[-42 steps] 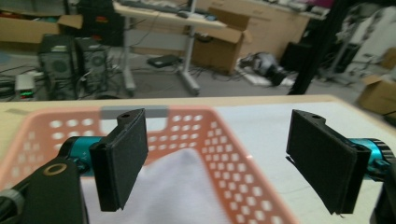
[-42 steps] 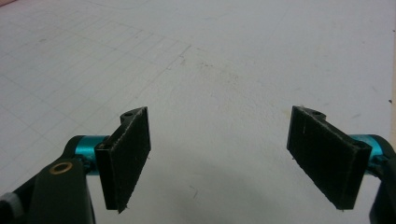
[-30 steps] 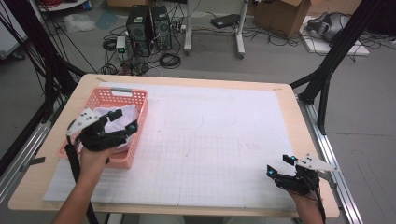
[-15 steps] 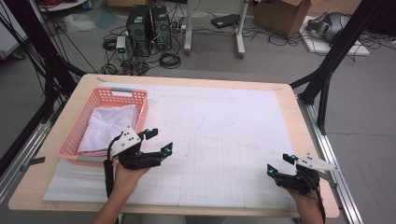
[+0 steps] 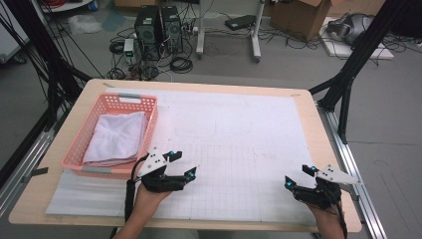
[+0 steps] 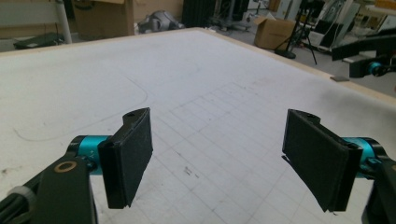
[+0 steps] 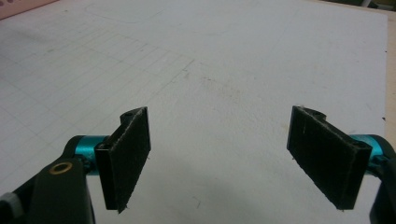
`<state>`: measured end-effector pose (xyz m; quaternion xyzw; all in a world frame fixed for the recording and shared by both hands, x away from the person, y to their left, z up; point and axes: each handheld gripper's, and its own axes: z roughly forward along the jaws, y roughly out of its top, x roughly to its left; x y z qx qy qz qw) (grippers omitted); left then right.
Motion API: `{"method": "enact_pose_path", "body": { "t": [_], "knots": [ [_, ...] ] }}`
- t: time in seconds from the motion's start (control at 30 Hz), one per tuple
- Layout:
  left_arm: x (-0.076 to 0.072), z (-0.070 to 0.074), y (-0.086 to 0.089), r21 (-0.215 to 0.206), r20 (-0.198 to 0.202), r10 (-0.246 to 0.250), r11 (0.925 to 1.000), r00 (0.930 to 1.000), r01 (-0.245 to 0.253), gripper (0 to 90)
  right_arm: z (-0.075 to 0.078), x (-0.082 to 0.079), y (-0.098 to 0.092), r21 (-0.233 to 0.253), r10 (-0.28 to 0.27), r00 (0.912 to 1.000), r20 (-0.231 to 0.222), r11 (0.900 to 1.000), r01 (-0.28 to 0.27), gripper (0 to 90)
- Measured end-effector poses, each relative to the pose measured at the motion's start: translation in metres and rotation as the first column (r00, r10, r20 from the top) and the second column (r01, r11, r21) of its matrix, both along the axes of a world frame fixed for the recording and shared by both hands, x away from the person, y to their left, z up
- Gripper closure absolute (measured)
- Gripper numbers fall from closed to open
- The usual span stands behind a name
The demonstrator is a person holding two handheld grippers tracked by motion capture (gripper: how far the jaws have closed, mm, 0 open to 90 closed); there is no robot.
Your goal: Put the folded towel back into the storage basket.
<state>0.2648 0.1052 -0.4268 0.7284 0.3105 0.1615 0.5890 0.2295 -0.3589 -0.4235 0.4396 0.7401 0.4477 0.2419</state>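
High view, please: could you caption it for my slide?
Folded white towel in pink plastic basket; both open grippers, left and right, over the gridded mat.

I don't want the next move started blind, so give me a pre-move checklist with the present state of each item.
1. White towel lies folded inside the pink basket: ok.
2. Left gripper is empty, jaws wide apart, over the gridded mat just right of the basket's near corner: ok.
3. Right gripper is empty, jaws wide apart, near the table's right front corner: ok.
4. Nothing lies on the mat between the two grippers: ok.
5. Towel is fully inside the basket rim: ok in the high view; its underside cannot be told.
6. Left gripper's cable is free of the basket: cannot tell, it runs close by the near wall.
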Motion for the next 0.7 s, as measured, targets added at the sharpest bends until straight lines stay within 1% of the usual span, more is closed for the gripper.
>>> {"method": "enact_pose_path", "body": {
  "t": [0.1, 0.2, 0.3, 0.47, 0.7],
  "knots": [
    [-0.0007, 0.0006, -0.0009, -0.003, 0.008, 0.000, 1.0000, 1.0000, 0.000, 24.7, -0.0001, -0.0009, -0.0001, -0.001, -0.001, 1.0000, -0.001, 1.000, 0.001, 20.5],
    [-0.0003, 0.0007, -0.0002, -0.003, 0.007, 0.001, 1.0000, 1.0000, -0.001, 24.7, 0.0000, -0.0014, -0.0009, 0.001, -0.002, 1.0000, -0.003, 1.000, 0.002, 20.5],
    [0.0003, 0.0002, 0.0010, -0.007, 0.001, 0.008, 0.9999, 1.0000, -0.008, 24.7, -0.0004, -0.0010, -0.0014, 0.003, -0.002, 1.0000, 0.000, 1.000, 0.002, 20.5],
    [0.0019, -0.0011, 0.0020, -0.007, -0.005, 0.010, 0.9999, 0.9999, -0.010, 24.7, -0.0007, -0.0003, -0.0003, 0.000, -0.002, 1.0000, -0.008, 1.000, 0.002, 20.5],
    [0.0032, -0.0021, 0.0025, -0.007, -0.007, 0.012, 0.9999, 0.9999, -0.012, 24.7, -0.0015, 0.0005, -0.0008, -0.004, 0.002, 1.0000, -0.008, 1.000, -0.002, 20.5]
  ]
}}
